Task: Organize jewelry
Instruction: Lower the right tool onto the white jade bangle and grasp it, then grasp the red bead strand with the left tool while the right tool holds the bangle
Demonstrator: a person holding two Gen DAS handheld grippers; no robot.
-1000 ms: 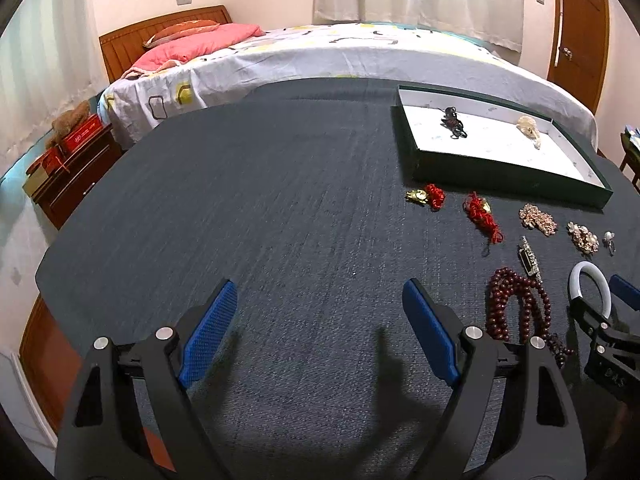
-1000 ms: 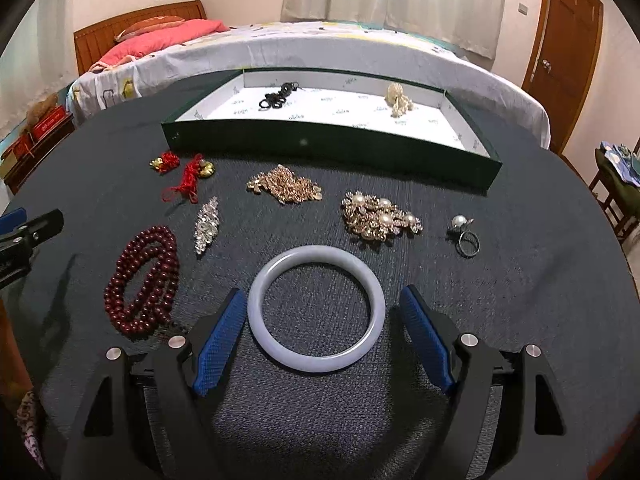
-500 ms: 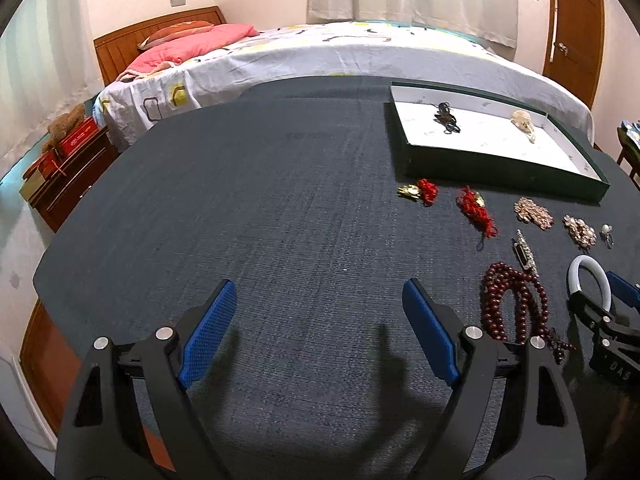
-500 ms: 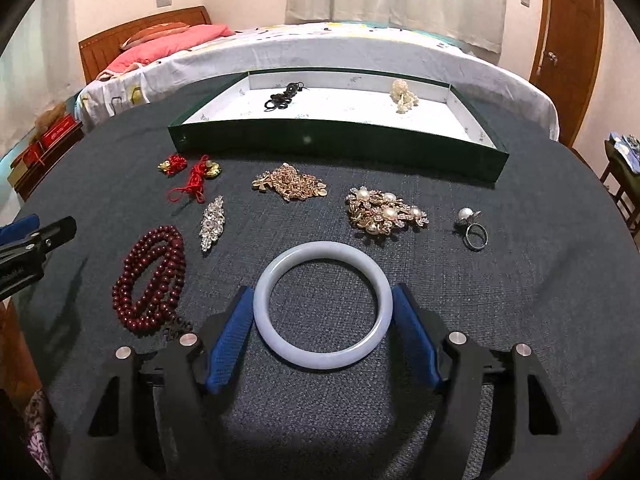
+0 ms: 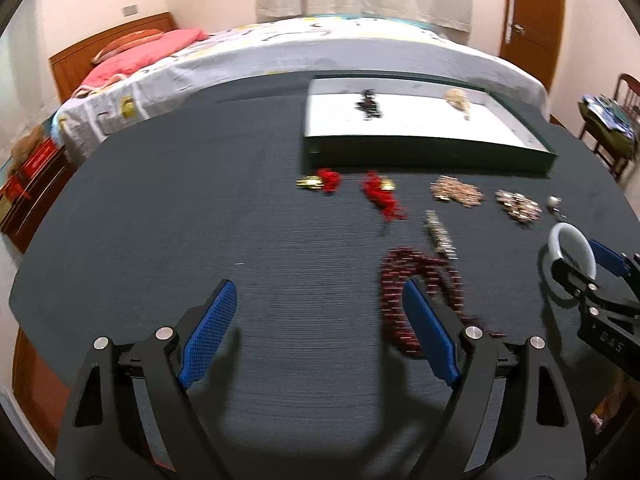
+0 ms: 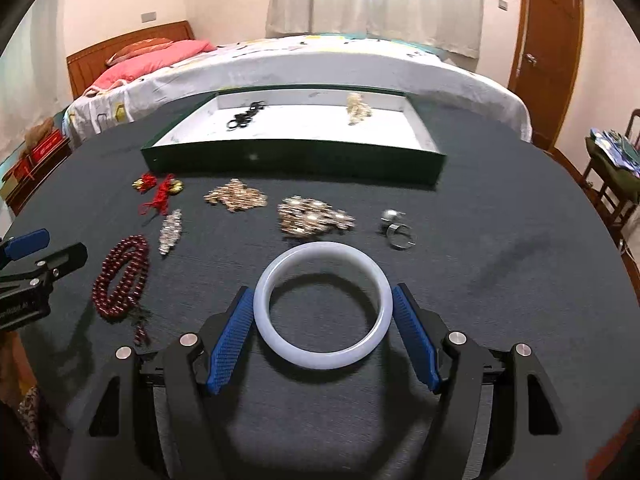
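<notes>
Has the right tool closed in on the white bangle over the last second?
Yes. The right tool has narrowed its jaws: its blue pads now sit against the white bangle, which still lies below the pearl brooch.

one white bangle (image 6: pixel 323 305), one bead strand (image 6: pixel 122 276), one ring (image 6: pixel 396 227), two red charms (image 6: pixel 159 192)

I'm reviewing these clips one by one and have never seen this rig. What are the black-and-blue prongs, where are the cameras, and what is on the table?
There is no robot: a person holds two hand grippers, each with a fisheye camera looking along its fingers. The left gripper is open over bare cloth beside the dark red bead string. The right gripper has its blue fingers against the white bangle, closed on it. Brooches, red knots and a ring lie loose before the green tray, which holds two pieces.
</notes>
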